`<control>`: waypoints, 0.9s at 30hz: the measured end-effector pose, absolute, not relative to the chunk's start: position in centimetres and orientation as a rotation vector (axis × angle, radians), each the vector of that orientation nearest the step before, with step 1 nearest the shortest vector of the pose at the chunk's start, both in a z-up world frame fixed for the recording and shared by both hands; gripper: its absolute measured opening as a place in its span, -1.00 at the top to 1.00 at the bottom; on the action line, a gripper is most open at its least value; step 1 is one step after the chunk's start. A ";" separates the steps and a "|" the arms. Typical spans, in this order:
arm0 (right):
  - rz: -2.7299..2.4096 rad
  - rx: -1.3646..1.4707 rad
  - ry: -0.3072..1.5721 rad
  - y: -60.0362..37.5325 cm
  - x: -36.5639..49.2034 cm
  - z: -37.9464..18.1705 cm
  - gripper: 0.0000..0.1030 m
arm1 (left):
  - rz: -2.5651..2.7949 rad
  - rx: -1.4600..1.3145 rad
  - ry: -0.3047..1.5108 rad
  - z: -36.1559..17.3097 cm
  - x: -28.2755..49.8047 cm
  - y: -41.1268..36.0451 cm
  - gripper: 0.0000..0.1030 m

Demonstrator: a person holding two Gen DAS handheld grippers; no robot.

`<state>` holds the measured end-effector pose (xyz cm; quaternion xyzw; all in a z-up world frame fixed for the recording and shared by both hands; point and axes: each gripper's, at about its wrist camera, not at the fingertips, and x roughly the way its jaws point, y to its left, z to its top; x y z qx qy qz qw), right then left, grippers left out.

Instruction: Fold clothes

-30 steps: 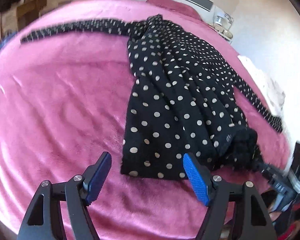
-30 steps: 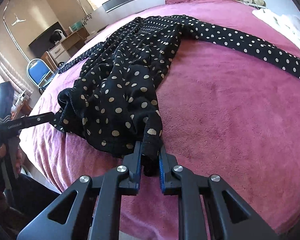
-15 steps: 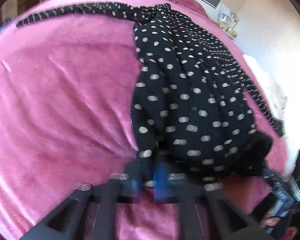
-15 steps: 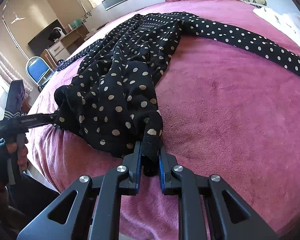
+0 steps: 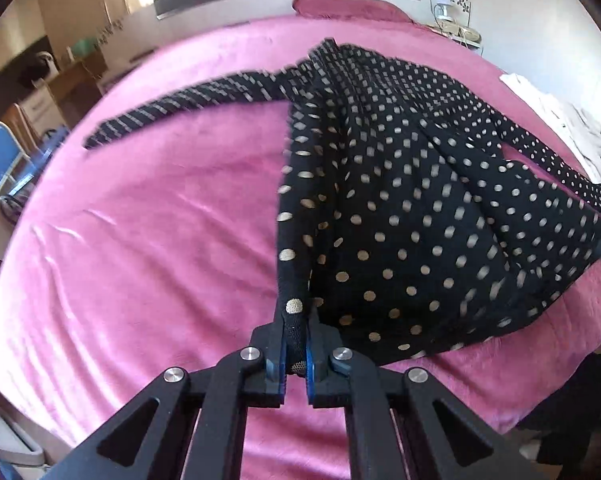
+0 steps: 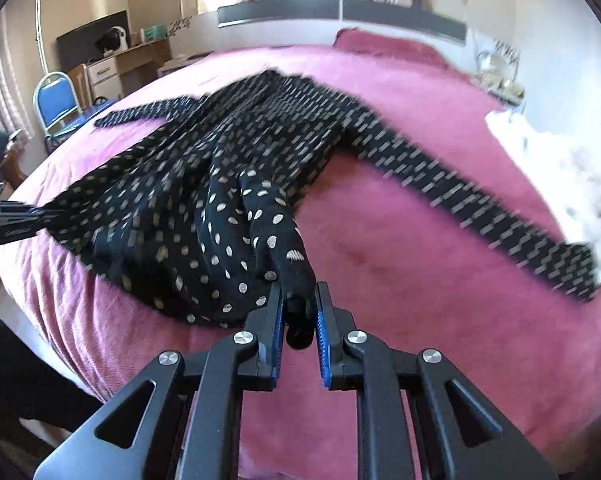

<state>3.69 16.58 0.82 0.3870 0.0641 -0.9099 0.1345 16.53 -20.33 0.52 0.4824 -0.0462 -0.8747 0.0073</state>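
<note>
A black dress with cream polka dots [image 5: 412, 208] lies spread on a pink bed [image 5: 152, 248], its two long sleeves stretched out to either side. My left gripper [image 5: 295, 350] is shut on one bottom corner of the hem, which it lifts off the cover. My right gripper [image 6: 300, 316] is shut on the other hem corner of the same dress [image 6: 204, 208], also raised. In the right wrist view the left gripper [image 6: 28, 218] shows at the far left edge, pinching the cloth taut.
A pink pillow [image 5: 352, 6] lies at the bed's head below a dark headboard. White clothing [image 6: 560, 176] is piled at the bed's right side. A blue chair [image 6: 56, 100] and a desk [image 6: 136, 56] stand to the left, off the bed.
My left gripper closed on the hem corner and rose with it. The right gripper, holding its corner throughout, also lifted. Both views tilted up toward the headboard.
</note>
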 end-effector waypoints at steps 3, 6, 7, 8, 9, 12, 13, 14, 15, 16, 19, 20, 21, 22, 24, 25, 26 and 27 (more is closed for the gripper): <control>-2.672 1.107 0.214 18.3 4.2 2.6 0.70 | -2.733 1.510 -0.129 1.8 17.7 -20.8 0.90; -2.712 1.125 0.230 20.3 4.8 3.7 0.70 | -2.734 1.518 -0.115 2.4 19.0 -20.7 0.90; -2.721 1.142 0.215 21.1 4.8 3.8 0.70 | -2.737 1.533 -0.088 2.5 19.4 -20.6 0.90; -2.728 1.164 0.195 21.9 4.9 3.8 0.70 | -2.733 1.551 -0.080 2.3 19.8 -20.4 0.90; -2.735 1.185 0.175 22.8 4.9 3.7 0.70 | -2.728 1.569 -0.074 2.2 20.1 -20.2 0.89; -2.684 1.246 0.124 23.7 4.6 3.2 0.70 | -2.612 1.664 -0.091 -0.3 19.3 -20.5 0.87; -2.654 1.269 0.098 23.6 4.3 2.9 0.69 | -2.571 1.676 -0.077 -1.0 19.0 -20.7 0.84; -2.624 1.291 0.073 23.5 3.9 2.6 0.55 | -2.529 1.686 -0.063 -1.7 18.7 -21.0 0.77; -2.601 1.303 0.061 23.1 3.8 2.2 0.33 | -2.488 1.696 -0.050 -2.4 18.3 -21.3 0.56; -2.581 1.309 0.054 22.6 3.8 1.8 0.20 | -2.446 1.705 -0.037 -3.1 18.0 -21.6 0.49; -2.527 1.332 0.070 20.8 3.9 0.4 -0.16 | -2.435 1.561 -0.063 -1.5 18.6 -21.4 0.01; -2.515 1.348 0.121 19.9 4.0 -0.2 -0.19 | -2.431 1.512 -0.072 -0.9 18.8 -21.4 -0.31; -2.510 1.362 0.164 19.1 4.2 -0.8 -0.19 | -2.433 1.462 -0.016 -0.1 19.2 -21.8 -0.55; -2.509 1.369 0.191 18.7 4.6 -1.1 -0.19 | -2.448 1.416 0.037 0.6 19.7 -22.3 -0.59; -2.513 1.371 0.231 18.1 5.2 -1.6 -0.19 | -2.477 1.323 0.137 2.0 20.6 -23.2 -0.59; -2.521 1.364 0.241 18.1 5.4 -1.5 -0.19 | -2.489 1.277 0.187 2.8 21.0 -23.7 -0.59; -2.529 1.358 0.241 18.2 5.4 -1.4 -0.19 | -2.510 1.282 0.197 2.9 20.7 -23.3 -0.60; -2.534 1.358 0.241 18.3 5.4 -1.3 -0.19 | -2.531 1.296 0.200 2.9 20.3 -22.8 -0.61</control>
